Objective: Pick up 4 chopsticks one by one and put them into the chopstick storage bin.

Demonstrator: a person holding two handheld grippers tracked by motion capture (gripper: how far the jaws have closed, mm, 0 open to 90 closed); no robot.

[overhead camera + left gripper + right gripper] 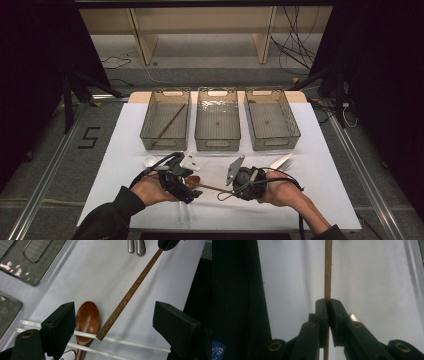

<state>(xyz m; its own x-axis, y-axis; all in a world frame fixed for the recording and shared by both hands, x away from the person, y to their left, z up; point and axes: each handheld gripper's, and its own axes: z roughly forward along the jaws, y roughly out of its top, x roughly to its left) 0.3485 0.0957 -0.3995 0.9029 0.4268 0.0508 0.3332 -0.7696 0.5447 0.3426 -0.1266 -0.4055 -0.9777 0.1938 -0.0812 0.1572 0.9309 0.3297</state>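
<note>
chopstick [328,270] points straight out from right gripper [327,302].

The right gripper [327,302] has its two black jaws pressed together on a thin wooden stick [328,270], which runs straight away over the white table [367,277]. A bit of shiny metal [355,317] shows just right of the jaws.

The white table [320,165] stands on a grey floor [45,165]. Beyond its far edge is a light wooden shelf unit [200,30] with upright dividers, its lower bay lit. Loose black cables [295,47] lie on the floor right of that unit. Left of the table, a metal rail [47,187] runs along the floor beside a black marking [89,137]. Both sides of the room are dark.
</note>
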